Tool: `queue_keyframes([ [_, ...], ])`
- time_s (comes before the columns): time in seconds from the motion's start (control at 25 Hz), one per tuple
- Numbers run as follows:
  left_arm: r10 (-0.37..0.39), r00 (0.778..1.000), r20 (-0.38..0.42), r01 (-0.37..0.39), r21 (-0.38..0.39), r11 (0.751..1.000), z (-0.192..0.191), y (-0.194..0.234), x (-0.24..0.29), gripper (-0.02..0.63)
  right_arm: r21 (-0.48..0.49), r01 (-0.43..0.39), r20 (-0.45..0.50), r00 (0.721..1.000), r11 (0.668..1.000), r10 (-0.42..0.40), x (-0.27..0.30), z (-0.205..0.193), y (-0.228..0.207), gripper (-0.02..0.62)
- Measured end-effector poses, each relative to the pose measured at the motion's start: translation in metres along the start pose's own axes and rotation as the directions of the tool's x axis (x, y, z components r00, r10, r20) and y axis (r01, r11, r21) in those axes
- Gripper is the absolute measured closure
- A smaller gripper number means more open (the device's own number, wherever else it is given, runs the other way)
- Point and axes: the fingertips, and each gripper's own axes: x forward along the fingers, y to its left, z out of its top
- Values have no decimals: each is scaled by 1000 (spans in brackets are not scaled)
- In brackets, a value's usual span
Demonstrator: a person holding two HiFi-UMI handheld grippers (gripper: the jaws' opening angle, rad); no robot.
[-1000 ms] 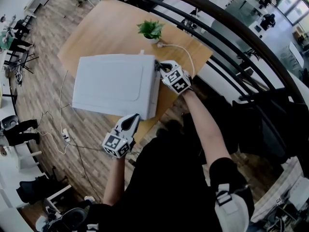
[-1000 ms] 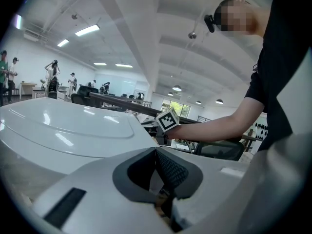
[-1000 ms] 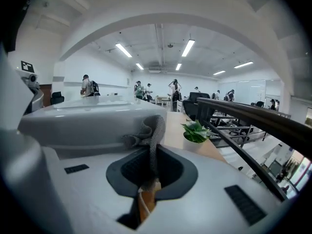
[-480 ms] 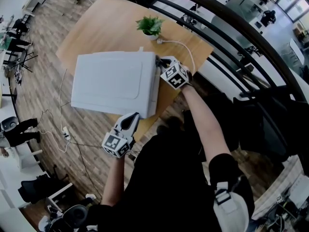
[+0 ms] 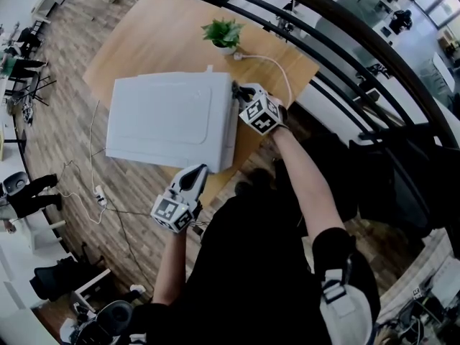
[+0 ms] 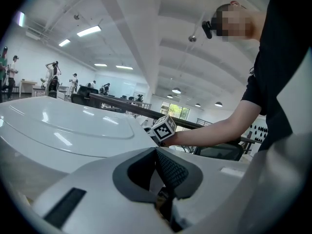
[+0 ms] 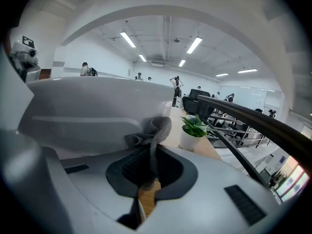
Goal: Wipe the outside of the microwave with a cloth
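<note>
Bright ceiling strip-light, fisheye-warped edges

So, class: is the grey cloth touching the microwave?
Touching. The right gripper view shows the grey cloth, clamped in the right gripper, bunched against the microwave with no gap.

No words or numbers can be read anywhere. The left gripper (image 5: 192, 177) and the right gripper (image 5: 239, 93) each carry a cube showing only black and white squares.

A light wooden table (image 5: 158, 34) on a wood-plank floor (image 5: 65, 121) carries a white microwave (image 5: 169, 117) toward its near edge. A small potted plant (image 5: 224, 34) stands near the far edge, a white cable (image 5: 277, 70) curving across the tabletop just beside it.
</note>
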Motion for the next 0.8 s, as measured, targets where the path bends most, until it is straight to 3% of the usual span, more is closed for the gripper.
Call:
queue_keyframes([
  [0.2, 3, 1000, -1, -3, 5, 1000, -1, -1, 0, 603, 44, -23, 38, 999, 999, 21, -5, -6, 8, 583],
  [0.52, 3, 1000, 17, -3, 9, 1000, 0, 0, -1, 603, 15, -61, 44, 997, 998, 60, -13, -14, 37, 582],
  [0.8, -32, 999, 1, 32, 17, 999, -5, 1, -2, 603, 3, -21, 27, 999, 1000, 21, -25, -20, 62, 583],
])
